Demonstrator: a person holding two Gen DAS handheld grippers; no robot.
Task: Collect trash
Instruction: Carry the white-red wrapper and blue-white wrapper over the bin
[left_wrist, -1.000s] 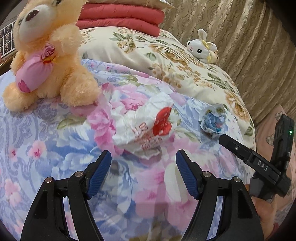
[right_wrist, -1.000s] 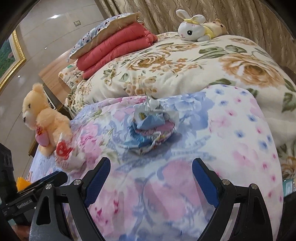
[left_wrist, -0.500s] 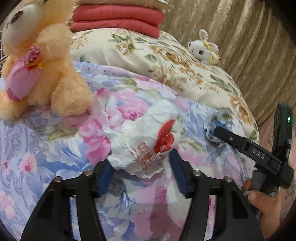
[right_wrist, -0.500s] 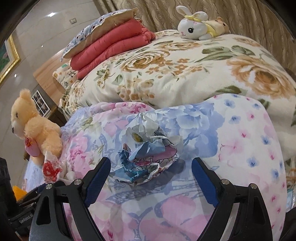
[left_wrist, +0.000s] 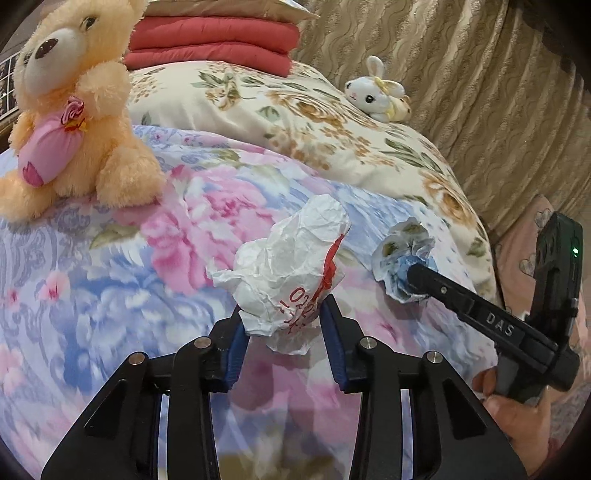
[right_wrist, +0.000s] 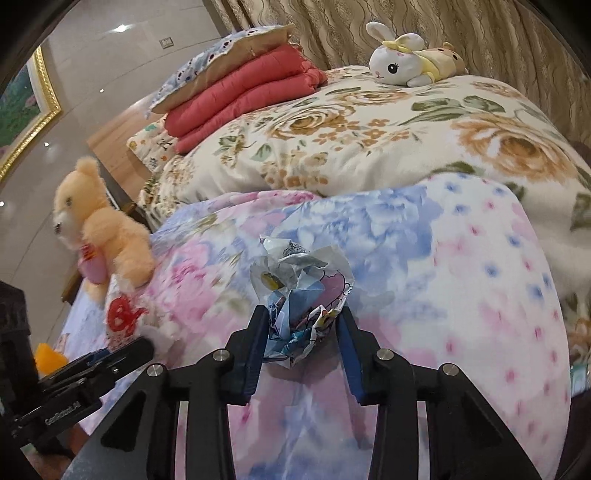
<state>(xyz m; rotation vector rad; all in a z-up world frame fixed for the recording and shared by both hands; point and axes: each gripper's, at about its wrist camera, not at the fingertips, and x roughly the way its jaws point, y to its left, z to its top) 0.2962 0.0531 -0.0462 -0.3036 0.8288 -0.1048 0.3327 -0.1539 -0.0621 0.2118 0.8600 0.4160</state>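
Jaws closing on both grippers, each with a piece of trash between its pads. Left gripper (left_wrist: 282, 323) has narrowed onto the lower end of a crumpled white wrapper (left_wrist: 291, 269) with red print — the blue pads press both sides of the paper, and most of the wad sticks up past the fingertips. Right gripper (right_wrist: 301, 334) is pinched on a crumpled blue-and-pink wrapper (right_wrist: 301, 291) with cartoon print, pads touching it left and right, upper half of the ball above the tips.

Both wads are over the pink-and-blue floral blanket (right_wrist: 461, 280), white one to the left of the blue one; whether either still touches the fabric, can't tell. In the left view the right gripper's finger reaches into the blue wad from the right side, with the person's hand (left_wrist: 517, 413) on its handle.

Elsewhere on the bed: orange teddy bear (left_wrist: 74, 107) sits at the blanket's left edge, well apart from the trash — white bunny plush (right_wrist: 406, 61) lies on the cream rose quilt (right_wrist: 369, 136) behind, folded red blanket (right_wrist: 240, 99) stacked further back.
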